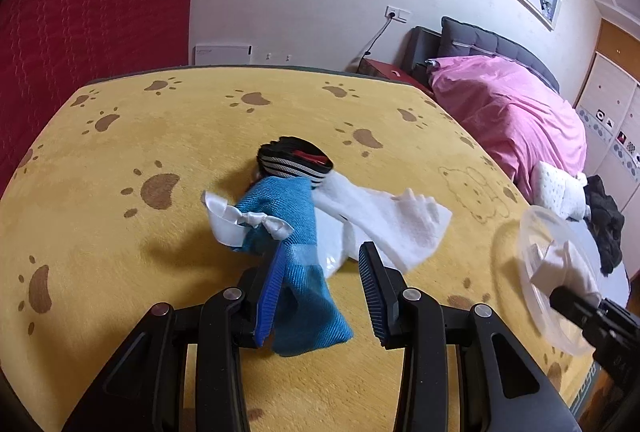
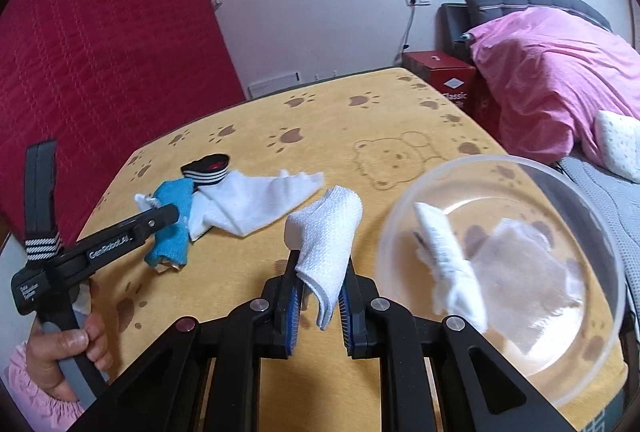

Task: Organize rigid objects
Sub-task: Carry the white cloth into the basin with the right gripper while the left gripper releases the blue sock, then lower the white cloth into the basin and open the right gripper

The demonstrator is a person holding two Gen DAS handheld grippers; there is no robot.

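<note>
My right claw (image 2: 318,302) stands narrow, its blue ribbed pads clamped on a folded white sock (image 2: 326,244) of waffle-knit cloth; the sock rises from between the pads and its cuff droops over above them. My left claw (image 1: 326,296) stands partly spread. A teal sock (image 1: 288,256) of coarse woven cloth lies between its pads, pressed against the left-hand pad; I cannot tell whether the right-hand pad touches it, so a firm grip is unconfirmed. From the right wrist view, a hand (image 2: 66,346) in a pink cuff grasps the left claw's handle.

Count of items ahead of the left claw: one teal sock, with a white satin ribbon (image 1: 240,224) knotted around it; one flat white cloth (image 1: 384,224), soft and rumpled, just beyond the right-hand pad; one black band with white stripes (image 1: 294,164), oval in outline, beyond both and touching the teal sock.

Just right of the right claw: one clear plastic bowl (image 2: 600,232), round and rigid, tilted toward the camera, holding one further white sock (image 2: 444,252).

All rest on one yellow plush table cover (image 1: 160,136) printed with brown paw marks. Well beyond it to the right lies a pink bedspread (image 1: 512,112).
</note>
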